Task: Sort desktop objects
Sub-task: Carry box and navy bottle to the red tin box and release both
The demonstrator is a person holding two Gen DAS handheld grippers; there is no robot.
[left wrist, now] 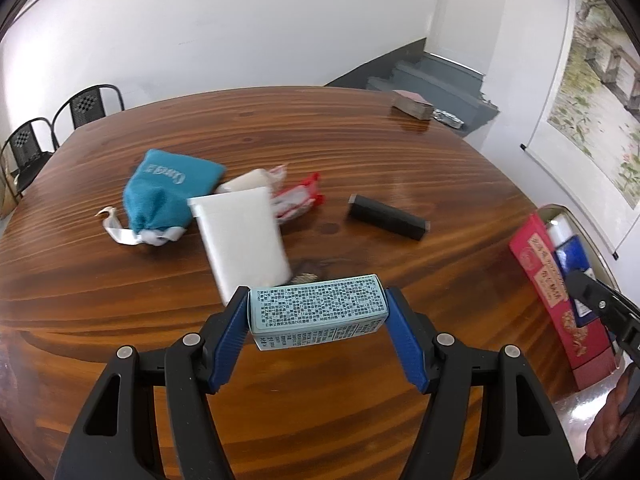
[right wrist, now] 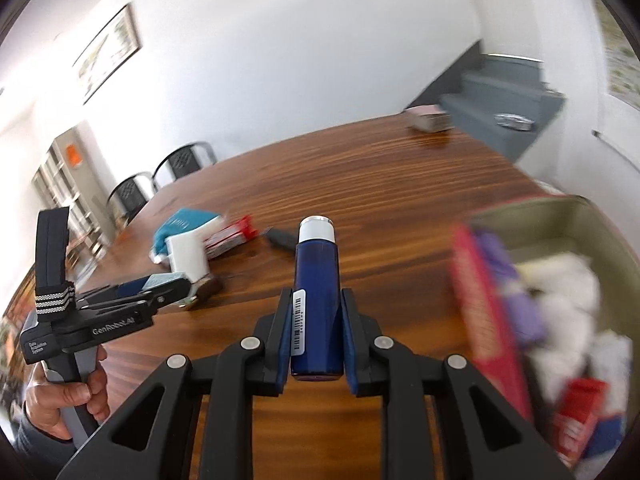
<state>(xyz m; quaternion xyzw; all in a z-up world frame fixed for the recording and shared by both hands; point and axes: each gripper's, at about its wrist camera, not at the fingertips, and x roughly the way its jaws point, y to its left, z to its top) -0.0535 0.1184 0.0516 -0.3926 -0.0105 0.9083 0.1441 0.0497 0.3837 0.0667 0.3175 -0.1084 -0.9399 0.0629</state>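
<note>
Right fingers (right wrist: 314, 334) clamped on blue bottle (right wrist: 317, 292), cap pointing forward, left fingers (left wrist: 318, 312) gripping pale box (left wrist: 318, 310) crosswise.

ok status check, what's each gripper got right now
Left gripper shut on pale blue box. Right gripper shut on dark blue bottle. Bin at right, nothing blocking.

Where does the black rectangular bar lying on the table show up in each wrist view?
Left wrist view: the black bar lies flat on the wooden table, right of centre, beyond the light-blue box held in the left gripper.
Right wrist view: the bar is small and blurred at centre, just left of the blue bottle's white cap.
Shared landmark: the red-and-white packet lies left of the bar in both.
</note>
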